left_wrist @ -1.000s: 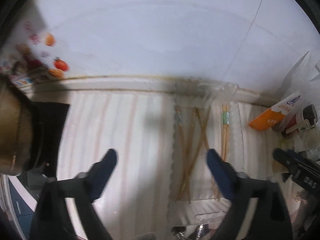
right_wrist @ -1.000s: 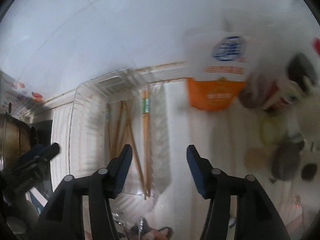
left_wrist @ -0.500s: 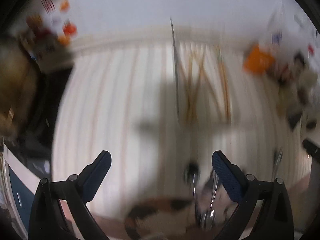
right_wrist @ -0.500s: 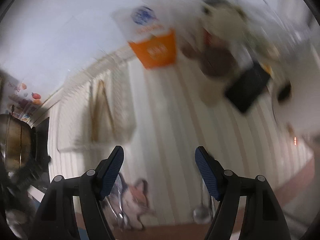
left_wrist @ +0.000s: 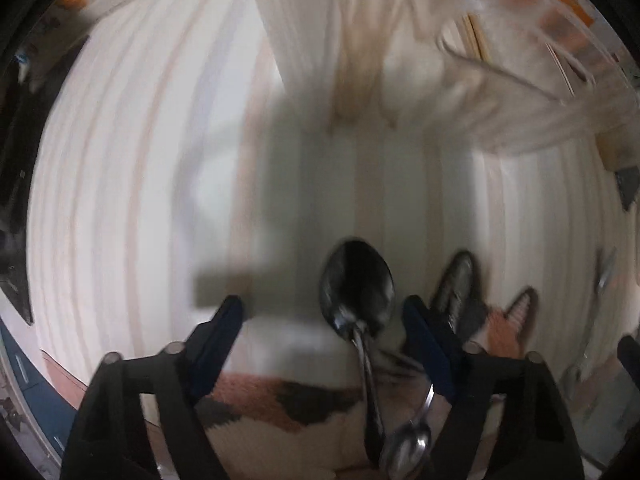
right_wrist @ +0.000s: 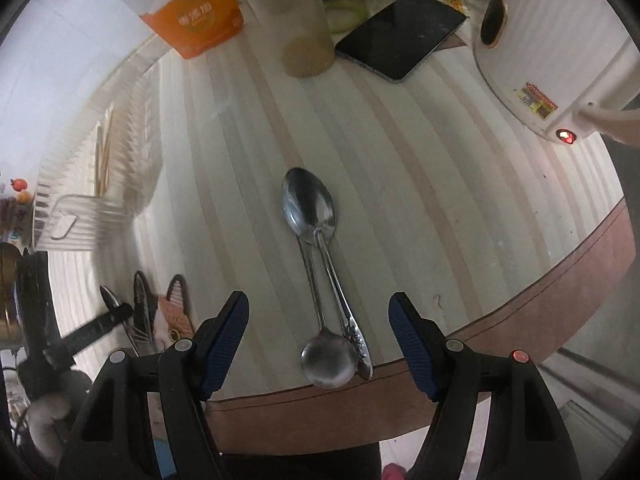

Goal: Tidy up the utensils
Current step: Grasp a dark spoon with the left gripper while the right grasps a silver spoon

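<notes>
In the left wrist view a dark metal spoon (left_wrist: 358, 288) lies on the striped tablecloth, its bowl just ahead of my open, empty left gripper (left_wrist: 322, 316); a second spoon (left_wrist: 408, 446) lies beside its handle. A clear tray (left_wrist: 520, 76) holding chopsticks (left_wrist: 476, 40) sits at the far right, blurred. In the right wrist view two metal spoons, a large one (right_wrist: 310, 206) and a small ladle-like one (right_wrist: 329, 358), lie crossed between the fingers of my open, empty right gripper (right_wrist: 318, 316). The tray (right_wrist: 92, 184) is at the left there.
An orange-white pouch (right_wrist: 188, 12), a jar (right_wrist: 292, 16), a black phone (right_wrist: 400, 32) and a white appliance (right_wrist: 552, 60) stand at the back of the right wrist view. A cat-print mat (right_wrist: 170, 316) lies at left. The table edge (right_wrist: 440, 348) runs close in front.
Both grippers have pulled back from the chopstick tray toward the table's near edge. Spoons now lie between each gripper's fingers. Both stayed open.
</notes>
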### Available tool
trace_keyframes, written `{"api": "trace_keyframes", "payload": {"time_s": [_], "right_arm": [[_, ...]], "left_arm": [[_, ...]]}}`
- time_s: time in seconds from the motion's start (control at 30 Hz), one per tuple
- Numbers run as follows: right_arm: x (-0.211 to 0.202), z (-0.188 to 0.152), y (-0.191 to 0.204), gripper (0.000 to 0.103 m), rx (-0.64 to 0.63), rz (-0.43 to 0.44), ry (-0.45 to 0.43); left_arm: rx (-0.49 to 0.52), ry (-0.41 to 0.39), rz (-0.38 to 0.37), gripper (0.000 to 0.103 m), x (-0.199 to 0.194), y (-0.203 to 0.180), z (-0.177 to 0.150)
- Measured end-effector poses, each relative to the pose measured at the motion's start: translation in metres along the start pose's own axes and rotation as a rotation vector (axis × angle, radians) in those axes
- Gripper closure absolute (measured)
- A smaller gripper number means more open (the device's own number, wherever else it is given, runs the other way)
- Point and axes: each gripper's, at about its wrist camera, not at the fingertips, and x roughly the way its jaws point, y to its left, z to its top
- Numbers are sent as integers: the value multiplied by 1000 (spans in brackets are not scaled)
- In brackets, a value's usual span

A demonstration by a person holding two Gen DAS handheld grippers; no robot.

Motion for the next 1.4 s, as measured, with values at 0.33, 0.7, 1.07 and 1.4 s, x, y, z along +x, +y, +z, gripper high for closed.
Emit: {"api": "trace_keyframes", "payload": {"time_s": [0.33,0.7,1.07,1.4], "right_arm": [[22,26,8,29,-38,-45,-44],[54,55,22,65,-141,-123,-63],[44,50,-5,65,-63,-185,-64],[49,60,-4,65,-77,-194,-33]], "left_arm": [[103,-50,44,71,-14,4,14],[117,-42,77,71,-15,15,23],[109,-60,82,71,-14,0,-8],[107,-66,75,71,-13,2,-8]]}}
